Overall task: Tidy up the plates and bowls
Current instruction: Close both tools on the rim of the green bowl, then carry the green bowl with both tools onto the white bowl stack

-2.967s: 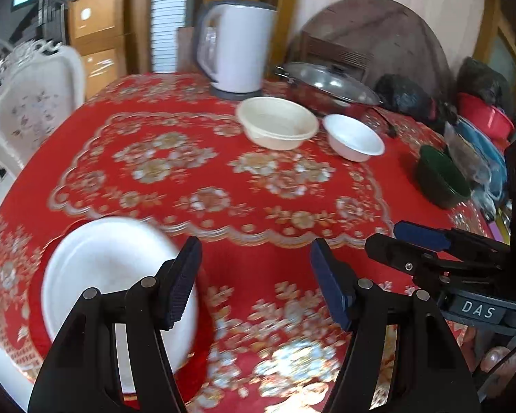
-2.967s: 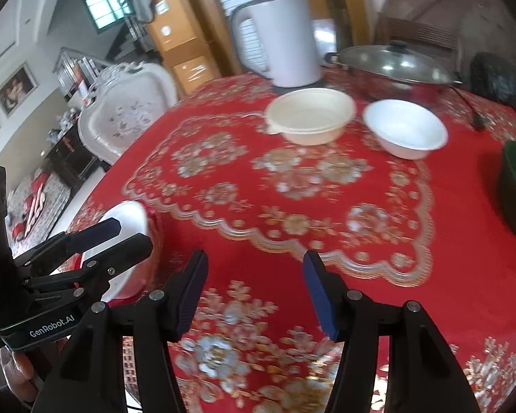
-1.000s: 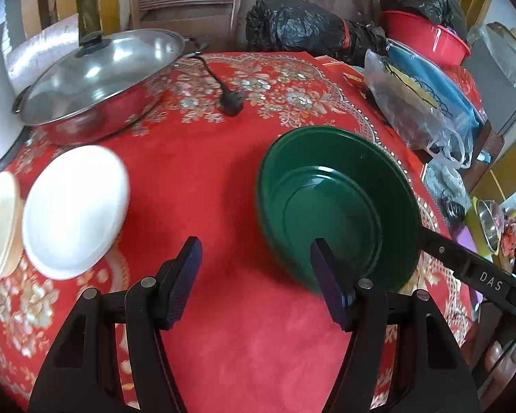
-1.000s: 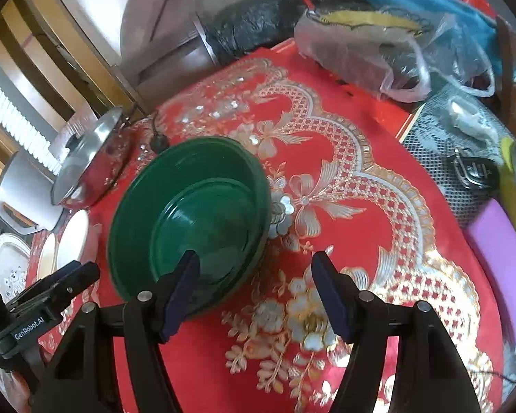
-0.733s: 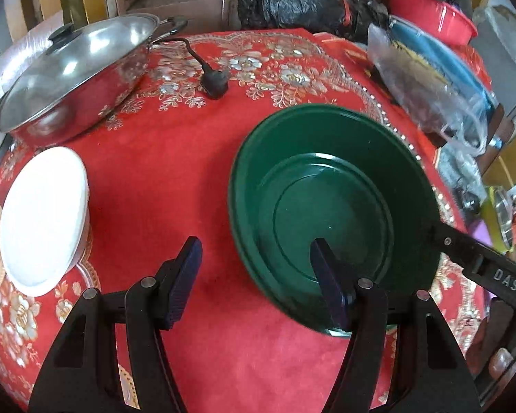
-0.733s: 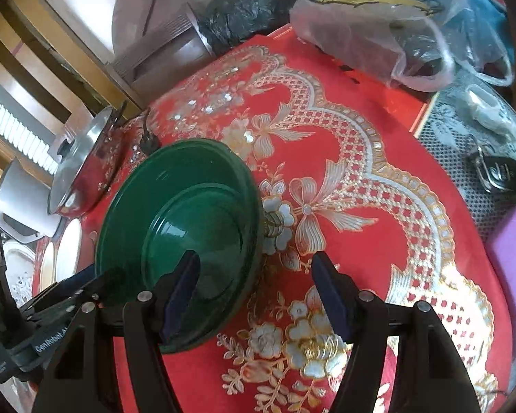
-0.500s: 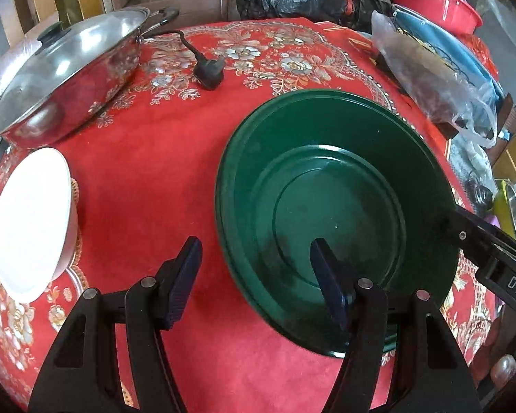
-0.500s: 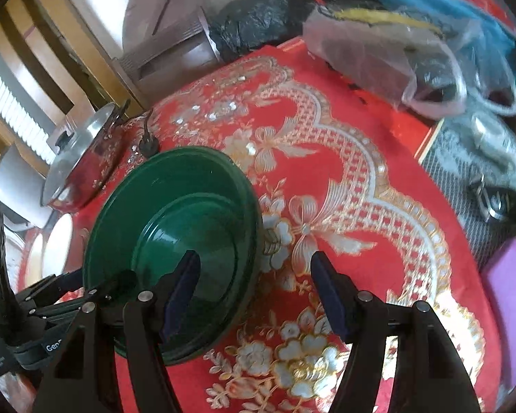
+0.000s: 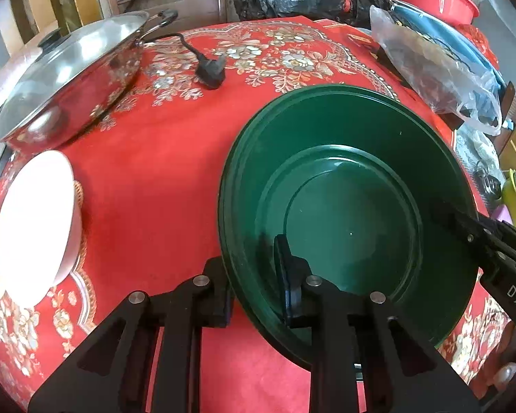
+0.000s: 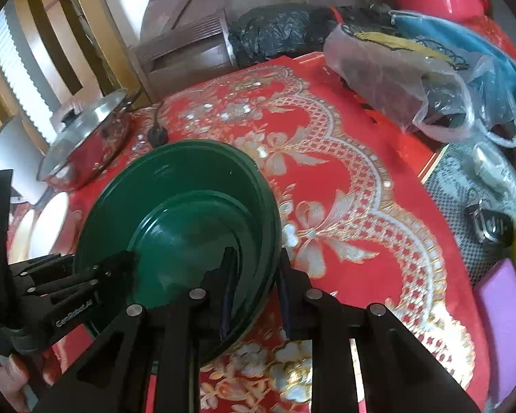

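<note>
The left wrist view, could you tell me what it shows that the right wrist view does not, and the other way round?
Only the left wrist view shows the left tool closed on the near rim of the dark green round bowl. Only the right wrist view shows the purple flat block and the right tool clamped on the bowl's opposite rim. Both show the bowl, the lidded steel pan and the white bowl.
</note>
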Demonstrator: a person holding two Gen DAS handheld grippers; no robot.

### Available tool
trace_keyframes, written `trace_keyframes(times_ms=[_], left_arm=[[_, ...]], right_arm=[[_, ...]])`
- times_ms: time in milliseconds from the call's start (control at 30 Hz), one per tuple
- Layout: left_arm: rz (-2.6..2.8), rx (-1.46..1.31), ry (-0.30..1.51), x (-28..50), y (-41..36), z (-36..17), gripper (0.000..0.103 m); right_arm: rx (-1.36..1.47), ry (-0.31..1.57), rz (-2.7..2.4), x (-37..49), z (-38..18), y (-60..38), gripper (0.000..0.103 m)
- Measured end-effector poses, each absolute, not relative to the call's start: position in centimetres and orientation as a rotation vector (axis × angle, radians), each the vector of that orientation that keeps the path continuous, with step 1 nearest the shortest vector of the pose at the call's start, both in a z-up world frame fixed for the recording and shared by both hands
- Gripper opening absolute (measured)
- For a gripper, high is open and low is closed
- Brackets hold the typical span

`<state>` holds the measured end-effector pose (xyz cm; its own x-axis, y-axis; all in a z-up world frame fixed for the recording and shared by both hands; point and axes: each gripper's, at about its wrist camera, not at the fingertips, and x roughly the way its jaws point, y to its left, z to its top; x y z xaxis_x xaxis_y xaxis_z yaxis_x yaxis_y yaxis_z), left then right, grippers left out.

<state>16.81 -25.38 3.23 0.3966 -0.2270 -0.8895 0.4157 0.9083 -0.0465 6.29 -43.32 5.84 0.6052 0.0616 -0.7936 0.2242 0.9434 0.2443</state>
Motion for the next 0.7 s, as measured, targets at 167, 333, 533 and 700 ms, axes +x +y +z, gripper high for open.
trace_keyframes(times_ms=[167, 333, 533, 700], left_arm=[[-0.384, 0.197, 1.076, 15.2, -23.3, 4.2, 0.02], [-0.35, 0.19, 1.053, 13.0, -20.1, 5.6, 0.02], [-0.321, 0.141, 1.047, 10.3, -15.6, 6.7, 0.02], [-0.267, 0.103, 1.032, 7.7, -11.7, 7.7, 0.02]], right_arm=[[0.331, 0.912, -0.067, 5.5, 6.4, -41.8, 0.021], [0.313, 0.903, -0.023, 4.3, 7.4, -39.2, 0.022], [0.275, 0.882, 0.036, 2.5, 9.1, -35.7, 0.024], [0.238, 0.869, 0.1, 1.1, 10.3, -31.9, 0.025]])
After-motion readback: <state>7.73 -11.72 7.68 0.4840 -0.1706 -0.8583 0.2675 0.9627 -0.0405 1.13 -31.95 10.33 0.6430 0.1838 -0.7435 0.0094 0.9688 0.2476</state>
